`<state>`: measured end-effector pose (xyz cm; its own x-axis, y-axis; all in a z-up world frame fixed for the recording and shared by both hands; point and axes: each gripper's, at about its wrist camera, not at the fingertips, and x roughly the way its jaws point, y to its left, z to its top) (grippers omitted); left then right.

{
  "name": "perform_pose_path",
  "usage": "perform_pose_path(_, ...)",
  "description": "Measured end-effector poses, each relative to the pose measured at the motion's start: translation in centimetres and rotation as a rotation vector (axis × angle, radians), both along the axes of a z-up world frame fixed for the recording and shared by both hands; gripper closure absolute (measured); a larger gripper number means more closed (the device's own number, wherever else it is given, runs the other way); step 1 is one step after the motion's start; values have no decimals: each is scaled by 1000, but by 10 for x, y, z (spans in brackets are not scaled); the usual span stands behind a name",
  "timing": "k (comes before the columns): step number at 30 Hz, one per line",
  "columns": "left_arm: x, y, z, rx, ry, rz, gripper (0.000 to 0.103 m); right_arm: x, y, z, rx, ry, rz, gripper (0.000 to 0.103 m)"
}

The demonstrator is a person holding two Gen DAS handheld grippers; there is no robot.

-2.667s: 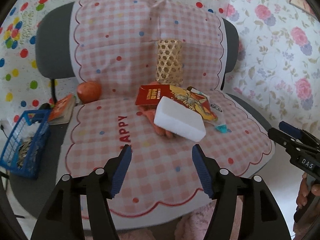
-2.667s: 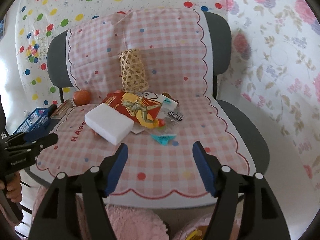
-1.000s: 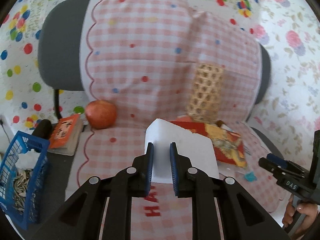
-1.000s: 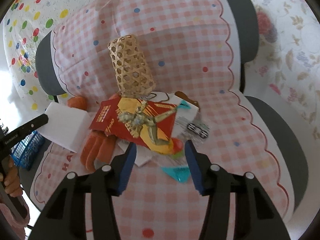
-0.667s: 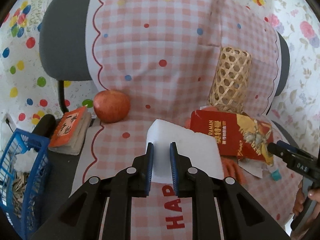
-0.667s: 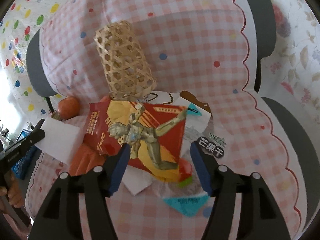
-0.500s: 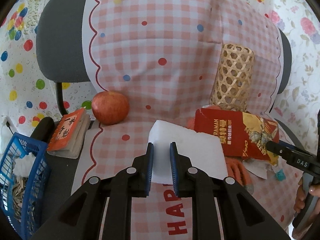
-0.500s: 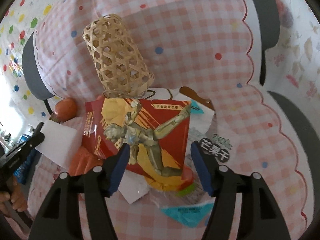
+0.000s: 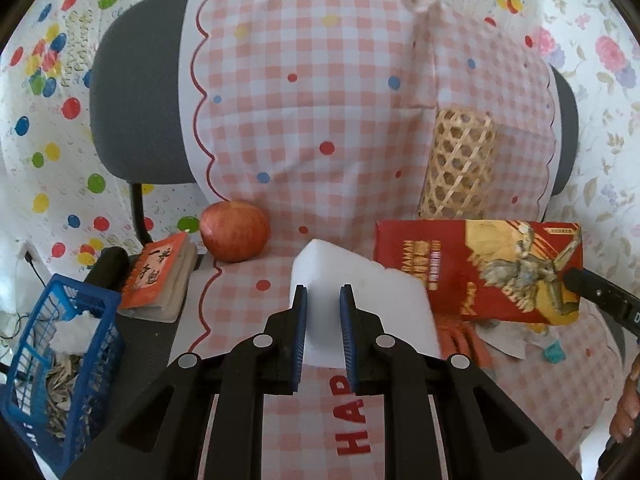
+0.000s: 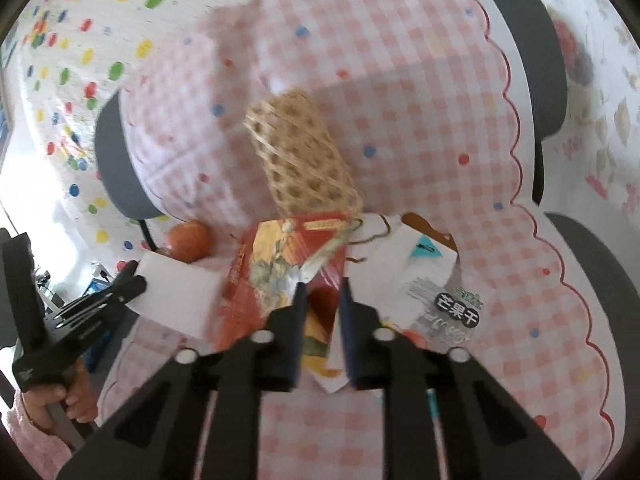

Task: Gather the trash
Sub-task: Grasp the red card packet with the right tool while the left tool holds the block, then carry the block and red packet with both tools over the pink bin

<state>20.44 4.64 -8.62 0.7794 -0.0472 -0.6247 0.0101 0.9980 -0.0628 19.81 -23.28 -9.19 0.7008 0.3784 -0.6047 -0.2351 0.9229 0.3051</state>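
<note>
Two grips at once: my left gripper (image 9: 323,322) has its fingers clamped on the white foam block (image 9: 360,304) above the gingham-covered chair seat (image 9: 256,276), and my right gripper (image 10: 322,312) pinches the red snack bag (image 10: 280,268) beside the bamboo basket (image 10: 300,160), apple (image 9: 234,231) further left

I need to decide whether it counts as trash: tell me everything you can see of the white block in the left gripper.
The white foam block is a plain rectangular slab, matte and unmarked, foam or sponge by its look. The left gripper is shut on its near edge, holding it tilted above the pink checked chair cover. Its far right corner overlaps the red snack bag in view; contact is unclear.
</note>
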Motion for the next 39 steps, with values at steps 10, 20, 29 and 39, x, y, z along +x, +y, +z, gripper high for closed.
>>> perform_pose_path(10,-68,24,60,23,-131,42,86,-62,48,57,-24,-197,101,101)
perform_pose_path(20,-117,19,81,-14,-170,-7,86,-121,41,100,-144,-300,-4,101)
perform_pose_path(29,-165,-30,88,-9,-237,-156,86,-178,2,109,-141,-319,-105,101)
perform_pose_path(39,-199,-100,49,-46,-191,-349,85,-258,-40,97,-193,-296,-239,101)
